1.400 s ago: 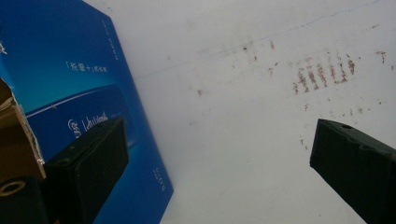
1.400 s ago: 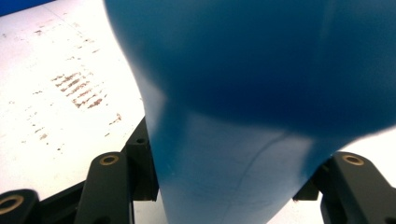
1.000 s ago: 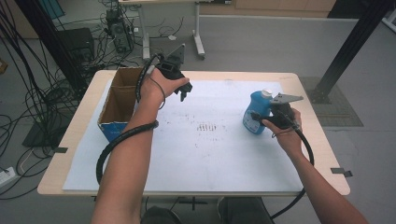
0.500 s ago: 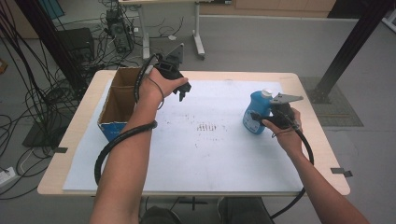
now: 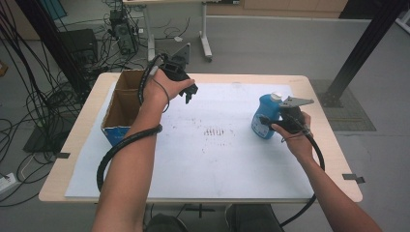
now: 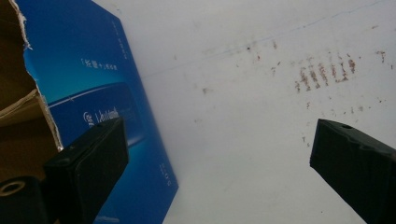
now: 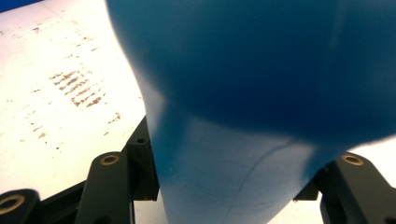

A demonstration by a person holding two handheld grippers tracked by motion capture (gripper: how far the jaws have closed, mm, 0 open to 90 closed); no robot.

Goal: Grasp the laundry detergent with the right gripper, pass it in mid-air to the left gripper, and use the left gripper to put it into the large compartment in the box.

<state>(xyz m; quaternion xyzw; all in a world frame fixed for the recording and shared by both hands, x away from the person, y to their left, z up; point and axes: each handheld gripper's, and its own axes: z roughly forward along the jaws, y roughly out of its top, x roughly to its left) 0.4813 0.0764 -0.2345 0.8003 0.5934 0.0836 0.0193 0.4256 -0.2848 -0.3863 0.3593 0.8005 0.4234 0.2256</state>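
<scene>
A blue plastic bottle [image 5: 263,117] with a white cap stands at the right of the white sheet, and my right gripper [image 5: 267,122] is shut on its side. In the right gripper view the bottle [image 7: 257,70] bulges between the black jaws of the right gripper [image 7: 233,191]. My left gripper [image 5: 187,93] hovers over the sheet beside an open cardboard box [image 5: 116,126] with blue sides. In the left gripper view the left gripper [image 6: 219,158] is open, with nothing between its fingers [image 6: 88,158], and the box's blue wall [image 6: 93,70] is at the left.
A white sheet [image 5: 208,159] with a patch of brown marks [image 5: 217,131] covers most of the wooden table [image 5: 338,164]. Cables trail from both grippers off the near edge. Beyond the table are a black post [image 5: 362,43], desk legs and floor cables.
</scene>
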